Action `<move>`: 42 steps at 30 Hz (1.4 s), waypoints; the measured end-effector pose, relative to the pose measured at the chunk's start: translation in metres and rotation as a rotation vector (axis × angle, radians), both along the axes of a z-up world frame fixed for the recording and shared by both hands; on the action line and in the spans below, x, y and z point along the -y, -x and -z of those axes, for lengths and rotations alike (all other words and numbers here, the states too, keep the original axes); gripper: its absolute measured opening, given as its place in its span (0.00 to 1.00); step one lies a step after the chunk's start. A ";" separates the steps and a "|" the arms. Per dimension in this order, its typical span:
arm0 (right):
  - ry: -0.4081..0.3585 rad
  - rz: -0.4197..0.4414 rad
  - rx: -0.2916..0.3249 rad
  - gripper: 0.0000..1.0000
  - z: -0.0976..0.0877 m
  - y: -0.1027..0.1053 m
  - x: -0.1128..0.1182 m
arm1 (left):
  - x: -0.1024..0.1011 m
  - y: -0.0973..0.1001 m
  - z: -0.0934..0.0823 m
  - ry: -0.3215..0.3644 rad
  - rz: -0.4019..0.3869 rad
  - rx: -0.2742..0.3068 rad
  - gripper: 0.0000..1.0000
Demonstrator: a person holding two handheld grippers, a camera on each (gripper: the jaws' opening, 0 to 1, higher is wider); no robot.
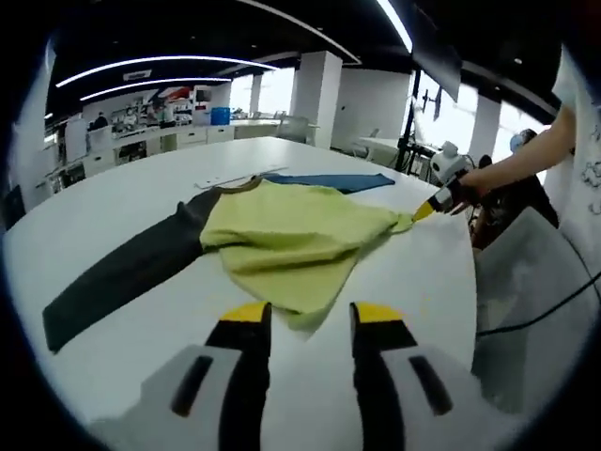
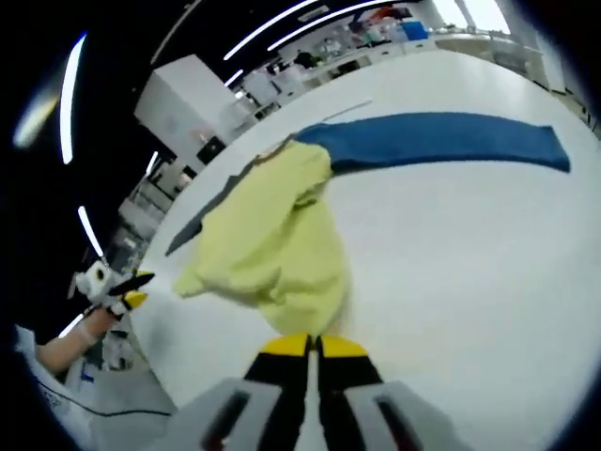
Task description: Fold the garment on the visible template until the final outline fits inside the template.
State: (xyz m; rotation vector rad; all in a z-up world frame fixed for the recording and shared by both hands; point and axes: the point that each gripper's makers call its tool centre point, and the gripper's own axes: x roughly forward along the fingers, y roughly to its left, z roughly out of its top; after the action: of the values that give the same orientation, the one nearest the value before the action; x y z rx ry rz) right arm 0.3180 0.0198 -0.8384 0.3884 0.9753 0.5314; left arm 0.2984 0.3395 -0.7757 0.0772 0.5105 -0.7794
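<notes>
In the left gripper view: one white table (image 1: 113,202), rounded along its near and right edges, with broad bare surface on the left and across the far side. One garment (image 1: 291,235) lying toward the table's right edge, yellow-green body bunched in the middle, one dark sleeve (image 1: 117,272) stretched out toward the near-left edge, one blue sleeve (image 1: 329,180) flat toward the far side. Left gripper (image 1: 310,315) above the near edge, jaws spread apart with nothing between them, yellow tips just short of the garment's near hem. Right gripper (image 1: 427,209) at the right edge, pinching a corner of the yellow-green cloth, held by a person's hand (image 1: 470,185). In the right gripper view: right gripper (image 2: 313,346) with jaws pressed together on the yellow-green hem, cloth drawn up into a ridge from the tips. Blue sleeve (image 2: 441,139) laid long and flat, with wide open tabletop between it and the jaws. Left gripper (image 2: 127,291) beyond the table's edge, apart from the cloth; whether spread or closed cannot be told from here.
</notes>
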 end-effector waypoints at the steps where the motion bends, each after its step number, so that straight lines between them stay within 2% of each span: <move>1: -0.004 0.005 0.000 0.00 -0.001 -0.001 0.001 | 0.002 -0.001 0.001 0.000 -0.003 -0.005 0.25; 3: -0.014 0.011 0.005 0.00 -0.003 -0.002 0.001 | -0.003 -0.003 0.006 -0.009 -0.005 -0.015 0.25; 7: -0.026 0.017 0.015 0.00 -0.008 -0.003 0.000 | 0.004 -0.004 0.012 -0.037 0.019 -0.023 0.22; 9: -0.032 0.021 0.016 0.00 -0.009 -0.004 0.000 | 0.001 -0.006 0.022 -0.032 0.014 -0.062 0.19; 14: -0.033 0.025 0.015 0.00 -0.010 -0.004 0.001 | -0.001 -0.009 0.042 -0.073 0.031 -0.090 0.16; 19: -0.038 0.026 0.019 0.00 -0.013 -0.002 0.002 | 0.004 -0.012 0.047 -0.114 0.047 -0.066 0.15; 29: -0.053 0.028 0.024 0.00 -0.019 -0.002 0.003 | 0.002 -0.019 0.059 -0.122 0.043 -0.096 0.15; 34: -0.060 0.032 0.034 0.00 -0.025 -0.002 0.002 | 0.001 -0.023 0.065 -0.130 0.039 -0.105 0.12; 37: -0.067 0.034 0.041 0.00 -0.029 0.000 0.000 | 0.002 -0.022 0.067 -0.111 0.010 -0.139 0.08; 38: -0.066 0.032 0.044 0.00 -0.031 0.001 -0.001 | 0.003 -0.022 0.066 -0.074 -0.014 -0.181 0.05; 40: -0.066 0.029 0.047 0.00 -0.032 0.002 -0.001 | 0.003 -0.023 0.063 -0.056 -0.034 -0.197 0.02; 42: -0.069 0.030 0.050 0.00 -0.033 0.001 0.000 | 0.006 -0.017 0.061 -0.037 -0.053 -0.243 0.01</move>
State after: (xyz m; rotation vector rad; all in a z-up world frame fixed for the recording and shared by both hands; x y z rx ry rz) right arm 0.3174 0.0197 -0.8054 0.4489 0.9035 0.5462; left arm 0.3159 0.3339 -0.8365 0.0029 0.7543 -0.7316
